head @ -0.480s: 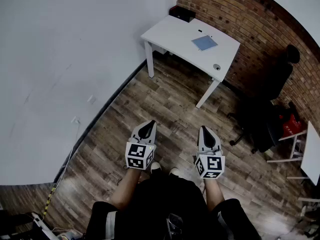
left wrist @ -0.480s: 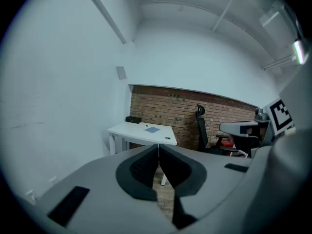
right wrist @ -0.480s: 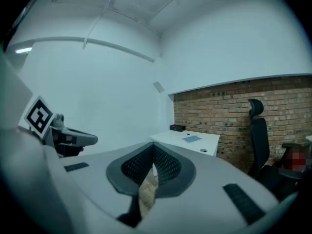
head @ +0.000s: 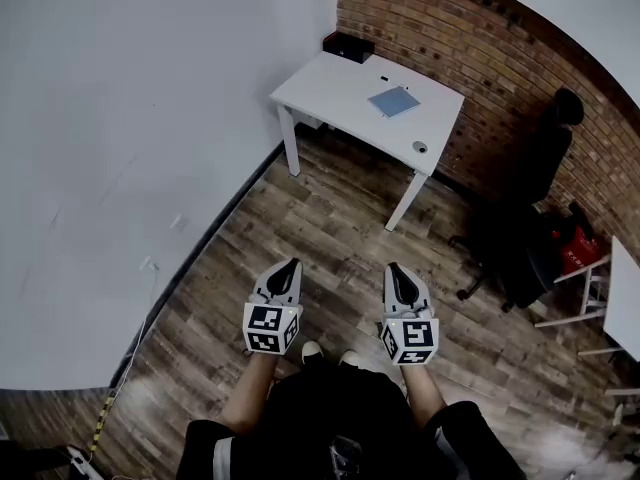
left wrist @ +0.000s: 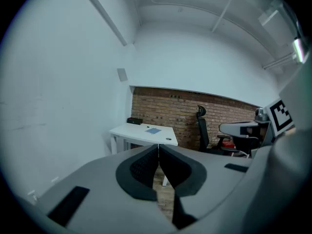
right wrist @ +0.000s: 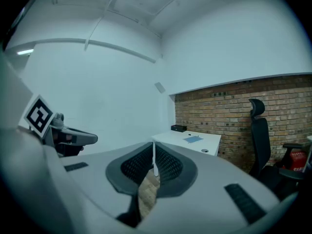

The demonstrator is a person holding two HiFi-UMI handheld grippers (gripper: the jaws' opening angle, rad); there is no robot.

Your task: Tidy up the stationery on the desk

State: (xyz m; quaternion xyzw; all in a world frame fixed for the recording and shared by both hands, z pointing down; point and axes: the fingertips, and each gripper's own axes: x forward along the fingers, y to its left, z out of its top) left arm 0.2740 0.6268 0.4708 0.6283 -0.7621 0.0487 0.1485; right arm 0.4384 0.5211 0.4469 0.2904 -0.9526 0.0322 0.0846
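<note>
White desk (head: 338,84) lies well apart from left gripper (head: 285,269) and right gripper (head: 398,273), fingers clenched, empty; likely approach step; next calls for walking up.

The desk (head: 340,83) has a smooth, matt white top; the blue pad (head: 393,101) near its middle looks like matt paper; the floor (head: 330,218) is grained wood planking with a faint sheen; the brick wall (head: 480,48) is rough; the left gripper (head: 288,266) and right gripper (head: 394,270) have matt grey plastic shells and finely textured black pads (left wrist: 144,167).
</note>
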